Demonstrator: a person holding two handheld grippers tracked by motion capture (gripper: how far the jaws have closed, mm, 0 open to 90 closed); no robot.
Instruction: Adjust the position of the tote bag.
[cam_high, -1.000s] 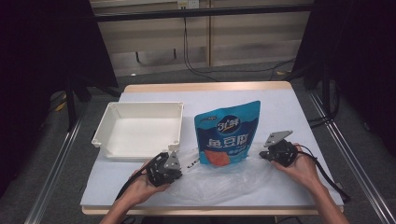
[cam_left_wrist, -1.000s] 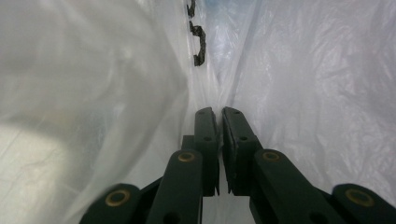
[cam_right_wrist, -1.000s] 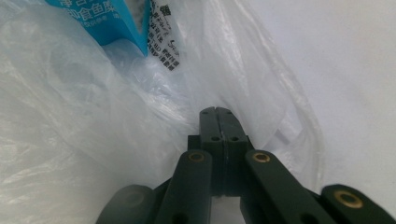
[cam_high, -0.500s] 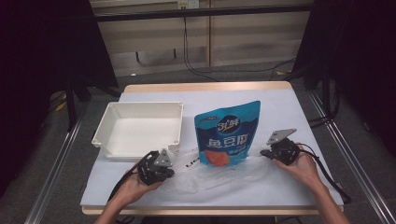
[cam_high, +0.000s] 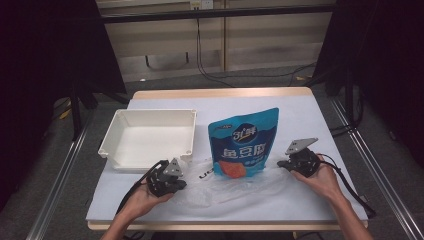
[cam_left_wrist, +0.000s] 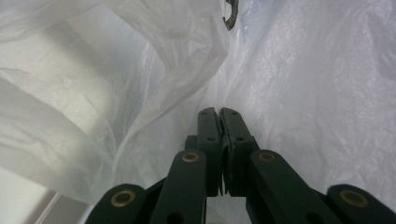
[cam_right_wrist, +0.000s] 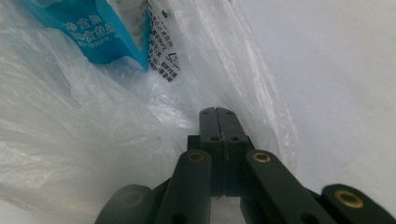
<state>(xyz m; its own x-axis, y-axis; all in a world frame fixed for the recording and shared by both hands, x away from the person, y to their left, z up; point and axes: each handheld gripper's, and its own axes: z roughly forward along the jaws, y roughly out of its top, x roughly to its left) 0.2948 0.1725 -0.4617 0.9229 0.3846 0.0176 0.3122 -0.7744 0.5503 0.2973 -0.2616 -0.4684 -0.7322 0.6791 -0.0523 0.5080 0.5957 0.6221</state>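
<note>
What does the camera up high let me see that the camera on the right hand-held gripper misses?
The high view alone takes in the white tray, the left hand-held gripper, the person's hands and the blue pouch's whole front. The right gripper view alone gives a close look at the right hand-held gripper, jaws pressed together at the film. Both show the blue pouch and the clear plastic bag.

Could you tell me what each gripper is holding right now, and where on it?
Both hold the clear plastic bag: the left gripper is shut on its left edge, the right gripper on its right edge, beside the blue snack pouch.
</note>
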